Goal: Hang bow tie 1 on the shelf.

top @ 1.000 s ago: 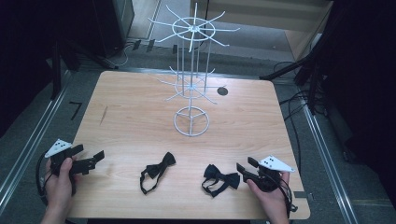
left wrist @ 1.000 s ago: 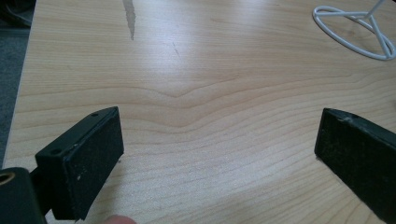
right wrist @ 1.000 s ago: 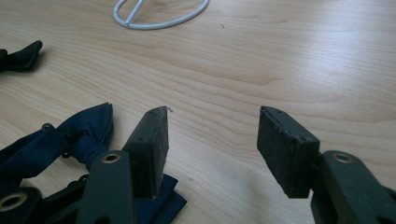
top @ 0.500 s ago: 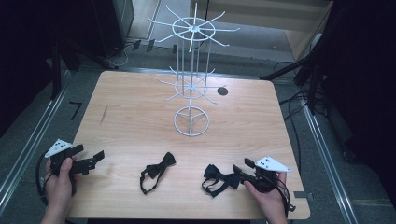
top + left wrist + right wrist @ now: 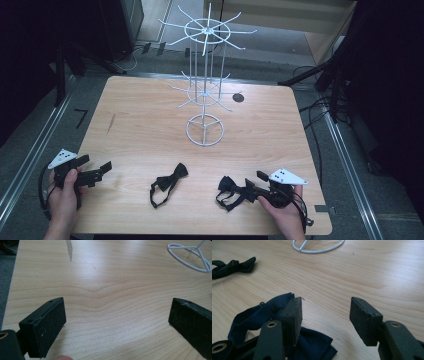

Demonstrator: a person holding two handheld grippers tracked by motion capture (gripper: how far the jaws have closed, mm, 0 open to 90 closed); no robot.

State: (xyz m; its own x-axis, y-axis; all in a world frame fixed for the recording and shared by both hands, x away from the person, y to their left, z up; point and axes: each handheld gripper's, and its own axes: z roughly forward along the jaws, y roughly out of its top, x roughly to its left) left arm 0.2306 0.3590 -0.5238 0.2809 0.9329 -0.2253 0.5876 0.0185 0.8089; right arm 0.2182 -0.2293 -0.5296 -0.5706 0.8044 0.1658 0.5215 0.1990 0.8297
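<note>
A dark blue bow tie [image 5: 229,191] lies near the table's front edge, right of centre. My right gripper [image 5: 248,189] is at its right end, low over the wood. In the right gripper view the right gripper [image 5: 325,315] stands open: its left jaw rests over the bow tie [image 5: 249,317], and mostly bare wood shows between the pads. A second black bow tie [image 5: 169,183] lies to the left, also seen as the far bow tie [image 5: 233,267]. My left gripper [image 5: 102,170] rests at the front left, and the left gripper [image 5: 117,310] is wide open over bare wood.
A tall white wire rack [image 5: 205,85] with spoked arms stands on a ring base [image 5: 205,131] at the middle of the wooden table [image 5: 140,115]. A small dark disc [image 5: 238,97] lies behind it. Cables and dark equipment surround the table.
My right gripper has edged left until its jaws reach over the end of the dark blue bow tie. The left gripper and both bow ties have stayed put.
</note>
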